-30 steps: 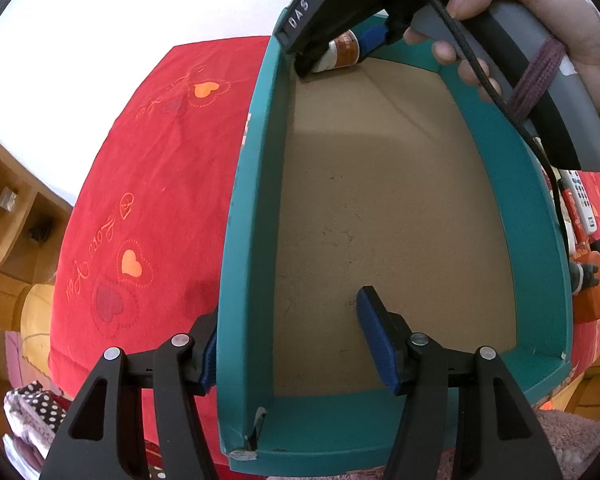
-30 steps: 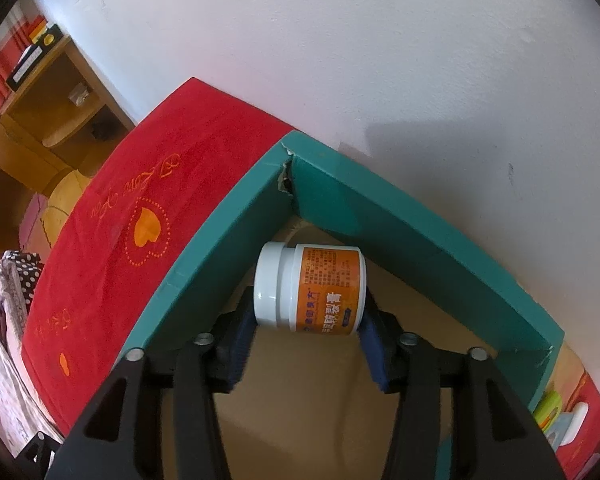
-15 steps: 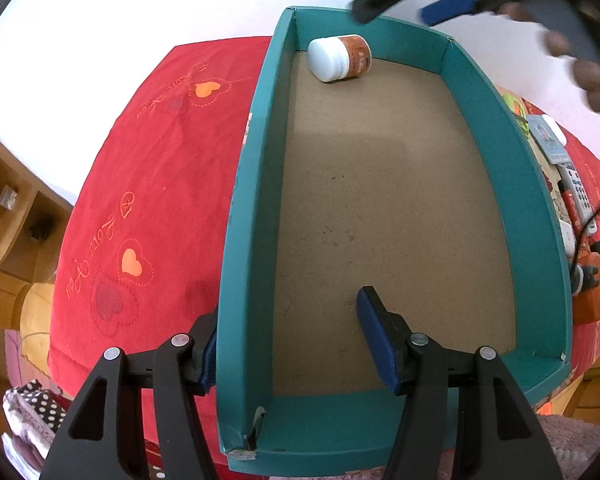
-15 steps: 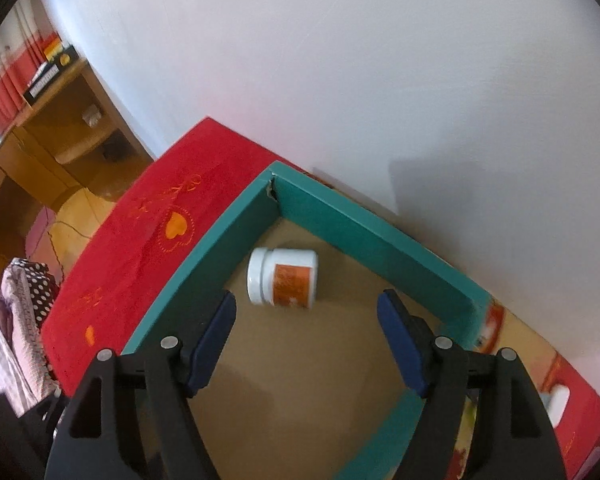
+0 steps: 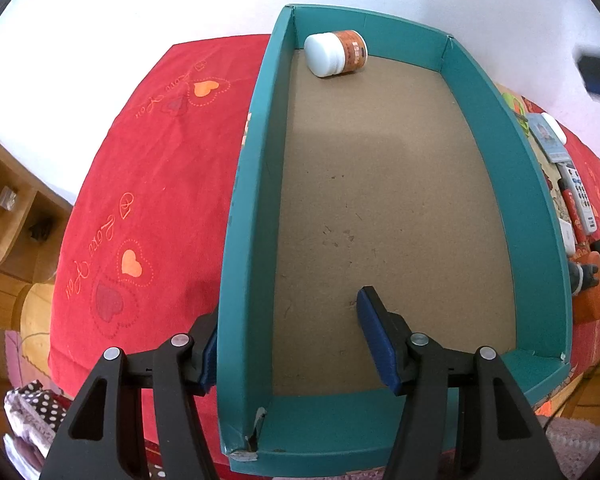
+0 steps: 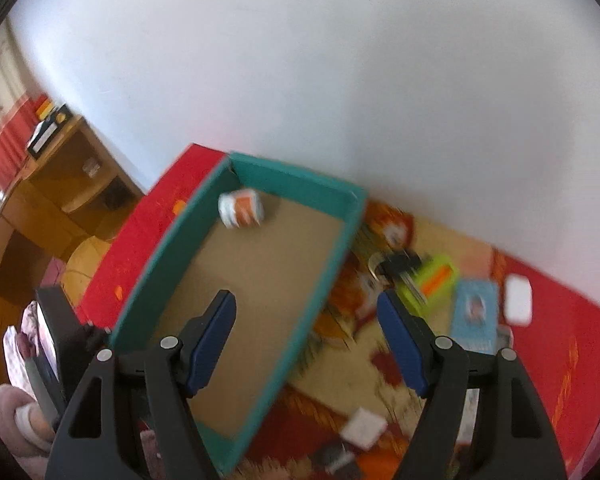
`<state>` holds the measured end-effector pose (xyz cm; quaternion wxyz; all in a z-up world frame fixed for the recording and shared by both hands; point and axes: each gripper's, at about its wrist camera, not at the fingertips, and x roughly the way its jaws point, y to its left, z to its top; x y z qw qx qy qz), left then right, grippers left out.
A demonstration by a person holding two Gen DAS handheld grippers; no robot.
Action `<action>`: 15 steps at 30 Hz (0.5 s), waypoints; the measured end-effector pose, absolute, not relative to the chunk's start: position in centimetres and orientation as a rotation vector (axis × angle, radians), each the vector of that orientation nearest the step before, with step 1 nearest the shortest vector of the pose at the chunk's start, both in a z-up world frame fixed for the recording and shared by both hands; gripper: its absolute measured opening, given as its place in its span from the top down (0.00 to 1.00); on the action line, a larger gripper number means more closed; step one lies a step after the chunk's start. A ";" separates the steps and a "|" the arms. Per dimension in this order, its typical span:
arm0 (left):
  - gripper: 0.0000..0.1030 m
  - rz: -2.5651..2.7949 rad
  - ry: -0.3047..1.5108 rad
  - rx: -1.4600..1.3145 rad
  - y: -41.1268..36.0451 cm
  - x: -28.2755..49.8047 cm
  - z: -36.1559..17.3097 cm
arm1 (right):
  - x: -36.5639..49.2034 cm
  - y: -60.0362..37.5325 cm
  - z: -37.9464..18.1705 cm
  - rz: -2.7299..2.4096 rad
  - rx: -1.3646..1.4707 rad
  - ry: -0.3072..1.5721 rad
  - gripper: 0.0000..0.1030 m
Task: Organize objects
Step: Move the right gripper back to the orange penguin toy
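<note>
The left gripper (image 5: 290, 338) straddles the near left wall of a teal box (image 5: 244, 240), one blue pad outside against the wall, the other inside and well clear of it, so the jaws stand parted around the wall. The box sits on a counter draped in a red heart-print cloth (image 5: 148, 184). A white-capped jar (image 5: 335, 53) with an orange label lies on its side in the box's far left corner. The right gripper (image 6: 306, 346) hangs wide and empty above the box's right wall, with a remote (image 5: 578, 196) and other small items, blurred, beyond on the cloth.
</note>
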<state>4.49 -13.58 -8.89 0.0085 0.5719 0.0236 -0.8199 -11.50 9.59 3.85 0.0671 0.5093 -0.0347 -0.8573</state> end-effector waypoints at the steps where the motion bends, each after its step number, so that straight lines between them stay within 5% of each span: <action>1: 0.40 -2.562 0.074 1.788 -13.6 4.5 -8.9 | -10.5 10.4 3.4 -2.597 1.555 -0.121 0.28; 9: 0.40 -2.561 0.075 1.787 -13.5 4.5 -8.9 | -5.5 14.4 -0.2 -2.619 1.721 -0.271 0.28; 15: 0.40 -2.560 0.076 1.787 -13.5 4.5 -8.9 | -3.2 13.5 -2.7 -2.525 1.787 -0.154 0.28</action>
